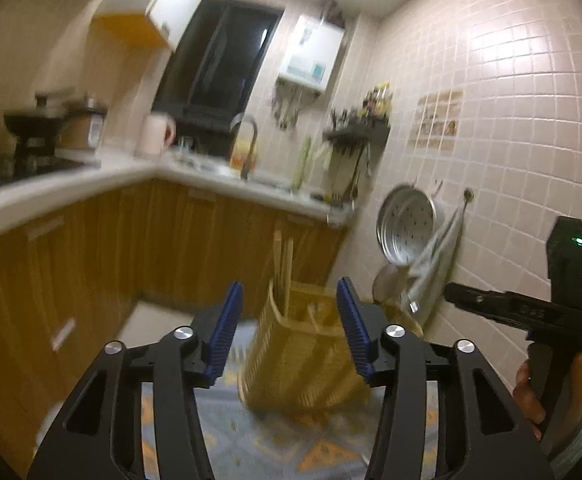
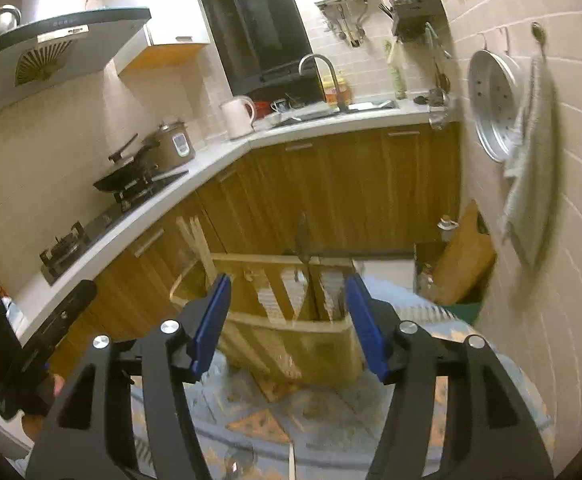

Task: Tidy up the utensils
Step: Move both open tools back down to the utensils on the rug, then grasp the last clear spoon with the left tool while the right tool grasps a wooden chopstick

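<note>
We hold our left gripper [image 1: 289, 320] with its blue pads apart and nothing between them; beyond it the woven utensil basket [image 1: 303, 364] stands on the patterned cloth [image 1: 251, 444] of the table, wooden chopsticks [image 1: 285, 276] upright in one compartment. Our right gripper [image 2: 287, 320] is likewise parted and empty, just above the basket's divided top, where a dark-handled utensil [image 2: 302, 240] stands near the middle divider. Both views are blurred.

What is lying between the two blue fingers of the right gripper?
In the right wrist view, the right gripper stands open; the wooden utensil holder shows between its fingers, beyond them, not gripped.
</note>
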A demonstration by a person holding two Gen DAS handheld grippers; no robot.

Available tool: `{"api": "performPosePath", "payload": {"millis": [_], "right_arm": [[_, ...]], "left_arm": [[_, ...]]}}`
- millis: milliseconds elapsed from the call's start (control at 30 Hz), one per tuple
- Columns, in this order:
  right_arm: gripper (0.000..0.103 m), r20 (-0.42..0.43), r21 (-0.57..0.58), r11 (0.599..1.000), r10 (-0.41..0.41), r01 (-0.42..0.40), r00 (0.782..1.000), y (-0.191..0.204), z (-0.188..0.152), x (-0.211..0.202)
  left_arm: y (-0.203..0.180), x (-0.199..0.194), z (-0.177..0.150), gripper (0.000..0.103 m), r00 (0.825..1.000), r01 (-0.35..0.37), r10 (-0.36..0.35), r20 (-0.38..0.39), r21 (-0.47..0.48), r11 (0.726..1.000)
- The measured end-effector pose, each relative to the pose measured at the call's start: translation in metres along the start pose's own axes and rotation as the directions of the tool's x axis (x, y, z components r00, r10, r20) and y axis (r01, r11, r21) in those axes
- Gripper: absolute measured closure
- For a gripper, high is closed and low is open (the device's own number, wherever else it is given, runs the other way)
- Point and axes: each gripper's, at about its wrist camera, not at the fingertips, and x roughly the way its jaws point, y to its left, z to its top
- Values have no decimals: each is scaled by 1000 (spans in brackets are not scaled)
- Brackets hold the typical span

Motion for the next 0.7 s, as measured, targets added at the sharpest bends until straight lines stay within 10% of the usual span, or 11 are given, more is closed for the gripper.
{"api": "performPosePath", "payload": {"millis": [400, 700], "right_arm": [[47, -388, 9, 998, -57, 65, 920, 3, -80, 13], [67, -602, 10, 998, -45, 63, 797, 6, -137, 46]], "left_arm": [[24, 29, -53, 55, 896, 41, -129, -424, -211, 977], [-13, 56, -113, 55, 707, 80, -83, -702, -37, 996]]}}
